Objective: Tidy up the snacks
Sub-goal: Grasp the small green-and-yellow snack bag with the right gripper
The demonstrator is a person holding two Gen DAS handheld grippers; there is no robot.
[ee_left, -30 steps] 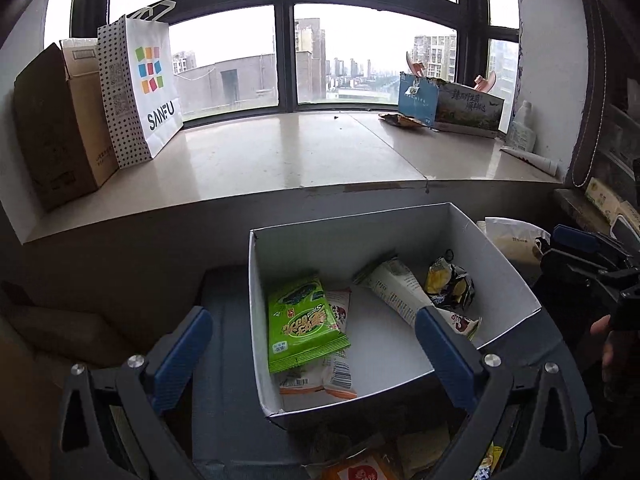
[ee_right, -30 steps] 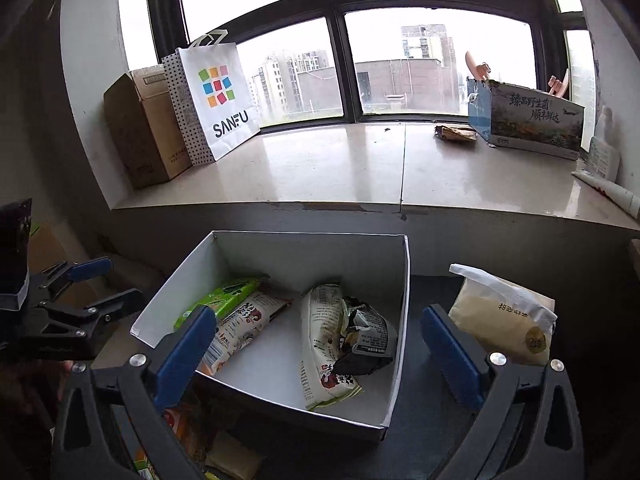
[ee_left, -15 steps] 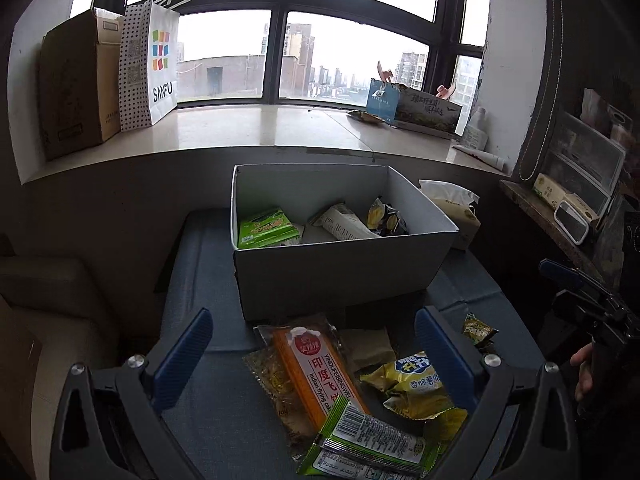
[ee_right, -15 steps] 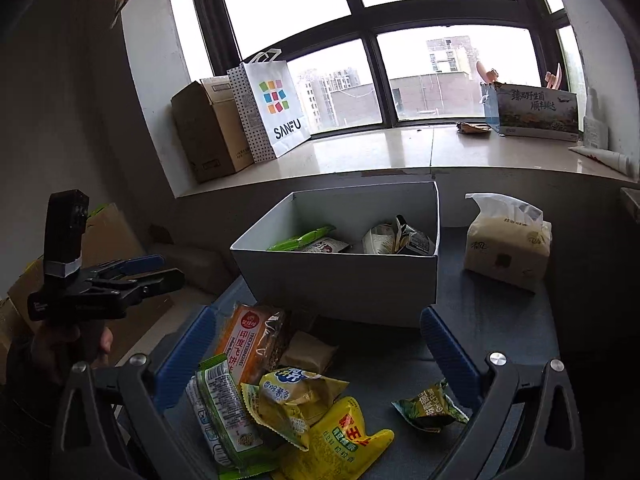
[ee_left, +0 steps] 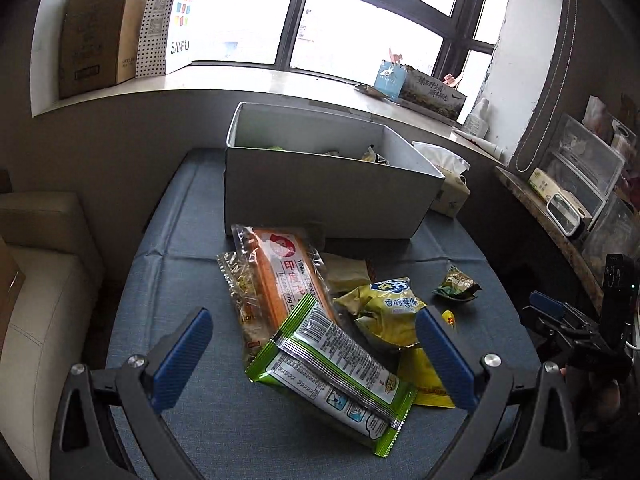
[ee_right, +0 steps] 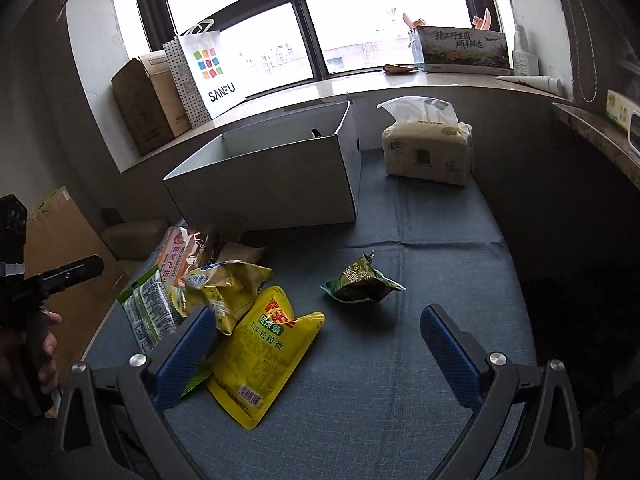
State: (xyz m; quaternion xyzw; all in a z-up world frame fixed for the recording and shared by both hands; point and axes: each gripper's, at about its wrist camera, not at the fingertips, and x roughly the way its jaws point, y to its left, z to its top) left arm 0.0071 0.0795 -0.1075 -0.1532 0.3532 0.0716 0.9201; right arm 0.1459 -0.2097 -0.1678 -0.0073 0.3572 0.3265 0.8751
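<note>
Roughly midway: a few snacks sit in the white box [ee_left: 320, 196] at twelve o'clock; the loose packets [ee_left: 320, 344] lie on the counter [ee_right: 420, 360]; both my grippers' fingers [ee_left: 182, 356] gape apart, empty.

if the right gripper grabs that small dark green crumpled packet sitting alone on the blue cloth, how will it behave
The small green packet looks crinkled and puffed, so it will probably crush and flex between the fingers rather than stay stiff. Its glossy film may be slippery. It looks light, so a nudge from the open right gripper would likely slide it across the cloth.
</note>
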